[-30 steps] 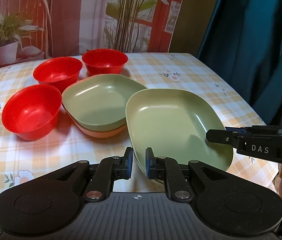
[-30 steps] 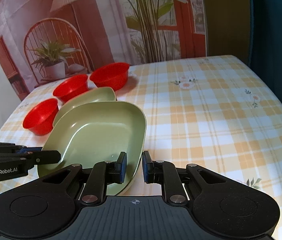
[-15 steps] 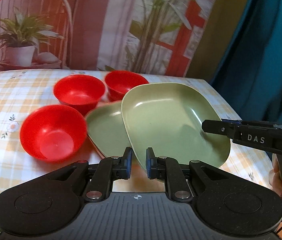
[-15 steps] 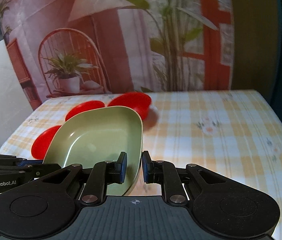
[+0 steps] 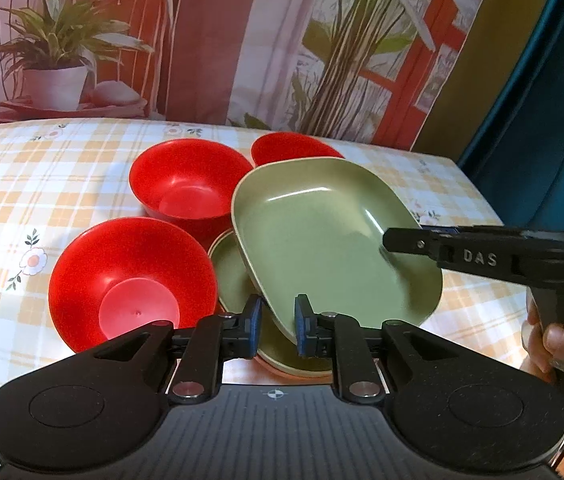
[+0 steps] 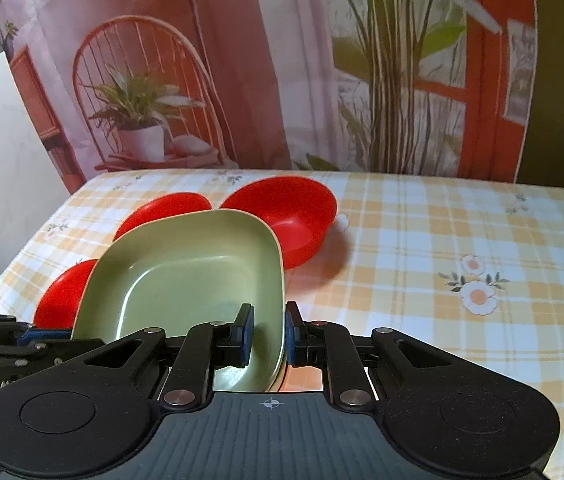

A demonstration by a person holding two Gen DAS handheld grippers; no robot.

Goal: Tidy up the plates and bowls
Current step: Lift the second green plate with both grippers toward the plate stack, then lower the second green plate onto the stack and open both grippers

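Note:
A green plate point(image 5: 322, 240) hangs tilted over a second green plate point(image 5: 234, 276) that rests on an orange plate point(image 5: 282, 372). My right gripper point(image 6: 268, 334) is shut on the green plate point(image 6: 186, 280) at its right rim; in the left wrist view it point(image 5: 388, 238) reaches in from the right. My left gripper point(image 5: 278, 322) has the plate's near rim between its pads; its jaws are opening and a gap shows beside the left pad. Three red bowls point(image 5: 134, 280) point(image 5: 186, 184) point(image 5: 294, 148) stand left of and behind the plates.
The table wears a yellow checked cloth point(image 6: 442, 240) with bare room on its right half. A printed backdrop point(image 5: 242, 40) hangs behind the far edge, and a teal curtain point(image 5: 542, 100) hangs at the right. A hand point(image 5: 554, 340) grips the right tool.
The held green plate has travelled left from the bare cloth to above the stacked plates, near the red bowls. The left gripper's pads have spread a little.

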